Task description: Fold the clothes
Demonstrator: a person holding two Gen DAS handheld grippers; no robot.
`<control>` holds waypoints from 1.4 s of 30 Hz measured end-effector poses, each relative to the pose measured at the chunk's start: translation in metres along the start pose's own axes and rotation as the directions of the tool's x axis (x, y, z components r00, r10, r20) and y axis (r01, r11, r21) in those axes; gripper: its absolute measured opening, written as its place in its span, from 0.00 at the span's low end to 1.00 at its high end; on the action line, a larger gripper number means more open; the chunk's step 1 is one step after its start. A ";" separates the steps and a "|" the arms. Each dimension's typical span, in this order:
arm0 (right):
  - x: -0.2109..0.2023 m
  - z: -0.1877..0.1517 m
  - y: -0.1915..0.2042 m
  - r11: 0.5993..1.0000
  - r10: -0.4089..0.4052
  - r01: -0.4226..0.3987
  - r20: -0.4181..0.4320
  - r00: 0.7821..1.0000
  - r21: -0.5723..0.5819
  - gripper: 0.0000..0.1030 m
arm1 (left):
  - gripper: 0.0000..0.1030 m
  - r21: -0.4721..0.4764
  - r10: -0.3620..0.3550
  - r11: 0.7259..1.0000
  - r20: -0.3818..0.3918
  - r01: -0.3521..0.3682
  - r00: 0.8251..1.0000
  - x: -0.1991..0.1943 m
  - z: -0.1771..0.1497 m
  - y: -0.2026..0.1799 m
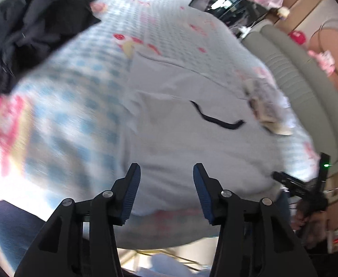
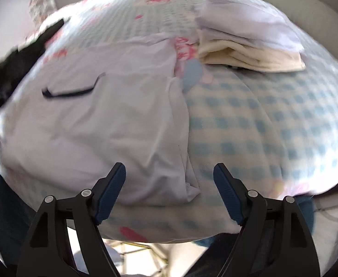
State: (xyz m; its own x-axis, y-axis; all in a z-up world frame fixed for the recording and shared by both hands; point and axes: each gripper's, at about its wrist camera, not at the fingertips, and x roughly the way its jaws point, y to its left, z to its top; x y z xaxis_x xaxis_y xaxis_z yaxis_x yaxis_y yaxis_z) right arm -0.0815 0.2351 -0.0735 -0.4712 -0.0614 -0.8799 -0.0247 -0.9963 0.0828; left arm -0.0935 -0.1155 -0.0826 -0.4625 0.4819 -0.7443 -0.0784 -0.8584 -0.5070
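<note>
Across the centre of both wrist views, a pale grey garment lies spread on a blue-checked bedspread, laid flat for folding. Left gripper and right gripper hover at lower frame, jaws spread, pinching nothing; folded clothes sit stacked upper right, likely finished work.

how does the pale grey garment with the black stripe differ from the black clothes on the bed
The pale grey garment lies spread and partly folded in the middle of the bed; the black clothes sit crumpled at its edge. The former is light with a black stripe, the latter plain dark. Neither is in a claw.
</note>
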 end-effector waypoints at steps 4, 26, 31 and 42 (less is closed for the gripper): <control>0.014 0.000 0.011 0.994 0.106 -0.107 -0.025 0.994 -0.027 0.76 | 0.48 0.092 0.063 0.994 -0.058 -0.058 0.996 0.014 -0.006 -0.005; 0.026 -0.015 -0.020 0.997 -0.070 0.067 -0.094 0.993 -0.042 0.76 | 0.52 -0.124 0.198 0.972 -0.035 -0.201 0.980 -0.005 -0.024 0.030; 0.014 -0.019 -0.039 0.997 -0.044 0.049 -0.078 0.996 0.053 0.76 | 0.49 -0.101 0.132 0.987 0.042 -0.127 0.990 -0.021 -0.019 0.017; 0.016 -0.025 -0.049 0.994 -0.002 0.014 -0.120 0.993 0.104 0.75 | 0.51 -0.228 0.144 0.963 -0.012 -0.143 0.990 -0.014 -0.013 0.039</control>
State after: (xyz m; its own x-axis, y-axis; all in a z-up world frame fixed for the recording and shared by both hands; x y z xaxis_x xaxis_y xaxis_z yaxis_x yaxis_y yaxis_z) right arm -0.0655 0.2812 -0.1039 -0.3622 -0.0664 -0.9297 -0.1230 -0.9853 0.1182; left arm -0.0789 -0.1535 -0.0977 -0.4584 0.3556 -0.8145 0.1918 -0.8553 -0.4814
